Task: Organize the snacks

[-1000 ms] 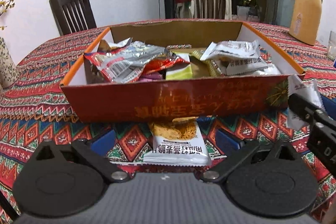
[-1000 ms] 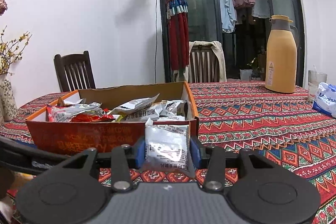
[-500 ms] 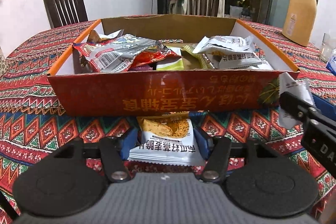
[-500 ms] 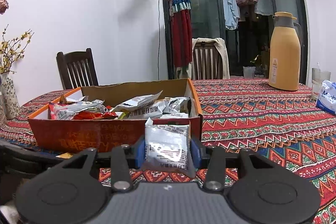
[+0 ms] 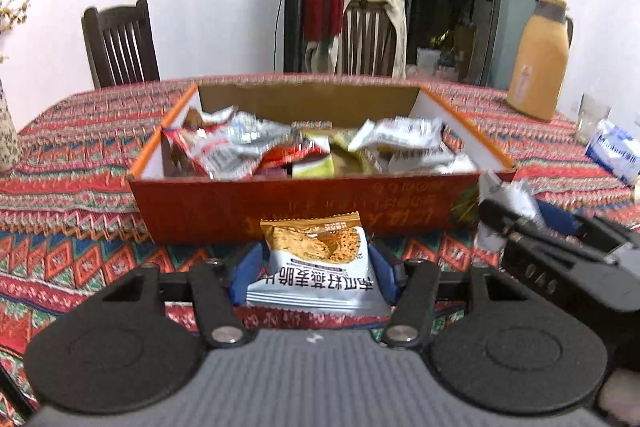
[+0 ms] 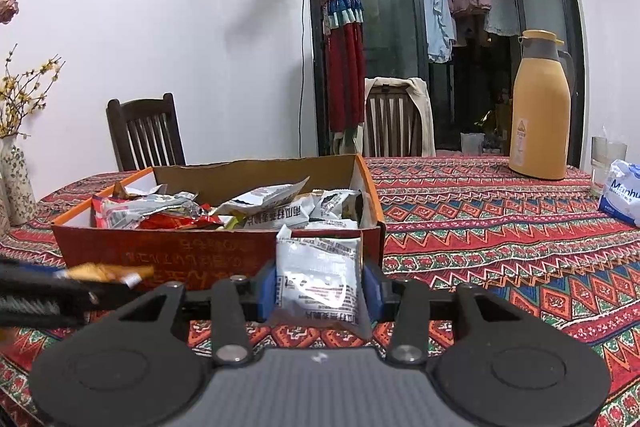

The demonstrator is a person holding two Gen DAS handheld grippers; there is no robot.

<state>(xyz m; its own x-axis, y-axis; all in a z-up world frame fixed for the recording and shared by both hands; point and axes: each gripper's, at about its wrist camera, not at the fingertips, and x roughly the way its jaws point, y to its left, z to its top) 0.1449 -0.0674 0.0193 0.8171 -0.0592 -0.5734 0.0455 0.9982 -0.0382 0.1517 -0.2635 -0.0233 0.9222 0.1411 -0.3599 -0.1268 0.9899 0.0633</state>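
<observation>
Left tool point(image 5: 314, 263) was clamped on an oat-crisp packet point(image 5: 316, 263), blue pads pressing its two side edges; its jaws had just been closing, with the packet between them. The packet sat tilted up, clear of the bench point(image 5: 72, 259), at 12 o'clock from the camera and just short of the box's near wall. Judgement: gripping by the side seams kept the flat pouch face-up and left its far end free to clear the wall. Right tool point(image 6: 318, 285) was closed on a silver packet point(image 6: 318, 279), also held by the side edges, just in front of the box's near right corner; in the left view it appeared at 3 o'clock. Judgement: it seemed parked there so the left tool could go first without the two colliding. The cardboard box point(image 5: 320, 203) stood beyond both tools at 12 o'clock, open-topped, already heaped with mixed snack packets point(image 5: 248, 147), so new ones would probably have to land on top of the pile. Further back on the bench: a tan thermos point(image 6: 540, 111) at 2 o'clock in the right view, with a glass point(image 6: 606, 155) and a white-and-blue pack point(image 6: 624, 195) toward 3 o'clock. Two chairs stood behind the bench.
</observation>
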